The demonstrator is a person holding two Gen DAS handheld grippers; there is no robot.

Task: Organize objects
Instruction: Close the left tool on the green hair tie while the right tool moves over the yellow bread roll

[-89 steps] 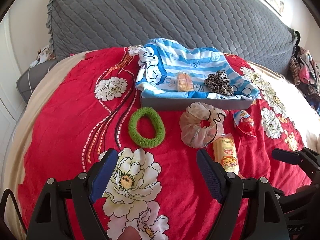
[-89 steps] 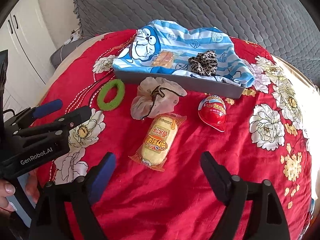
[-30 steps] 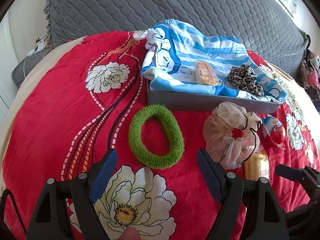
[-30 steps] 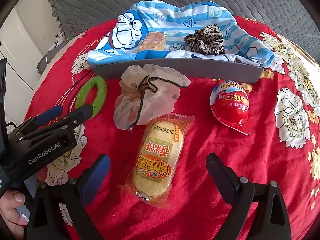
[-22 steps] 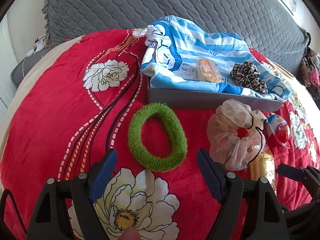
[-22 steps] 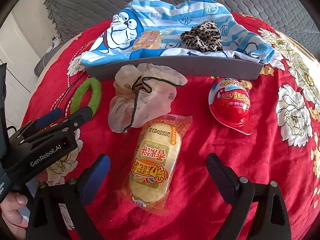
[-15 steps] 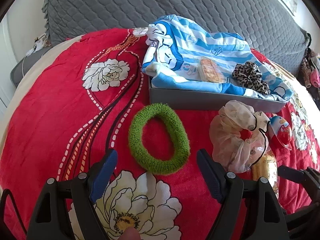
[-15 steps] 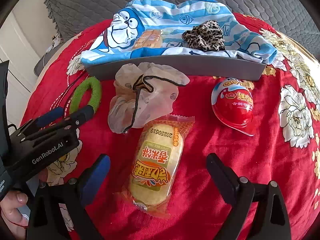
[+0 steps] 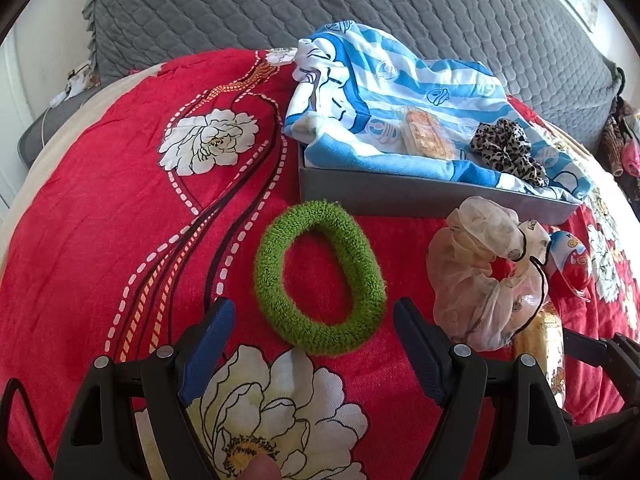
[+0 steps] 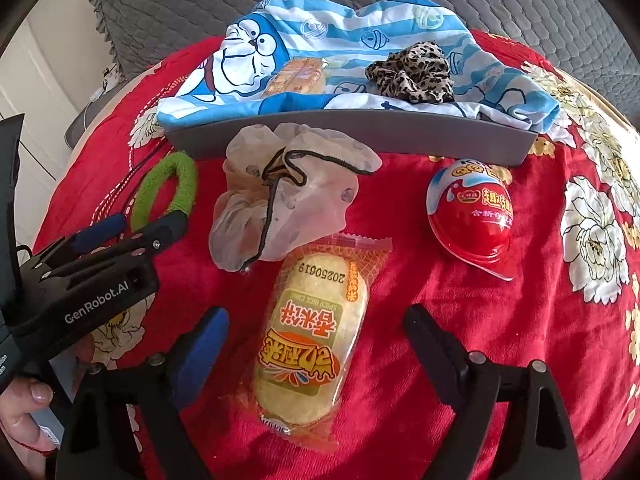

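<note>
A green fuzzy hair tie [image 9: 320, 276] lies on the red bedspread. My left gripper [image 9: 314, 322] is open, its fingers on either side of the tie's near end. A yellow snack packet [image 10: 316, 336] lies between the open fingers of my right gripper [image 10: 316, 330]. A sheer beige scrunchie [image 10: 288, 204] and a red egg-shaped toy [image 10: 472, 224] lie just beyond. A grey box [image 10: 360, 136] lined with a blue striped cloth holds a leopard scrunchie [image 10: 412, 70] and a snack pack [image 10: 296, 76].
The red floral bedspread [image 9: 120, 220] covers the bed. A grey quilted headboard [image 9: 280, 4] stands behind the box. The left gripper's body [image 10: 92, 280] shows at the left of the right wrist view. Clothes hang at the far right [image 9: 620, 140].
Both grippers have moved forward and down. The green tie now reaches between the left fingers, and the snack packet lies between the right fingers. Both stay open.
</note>
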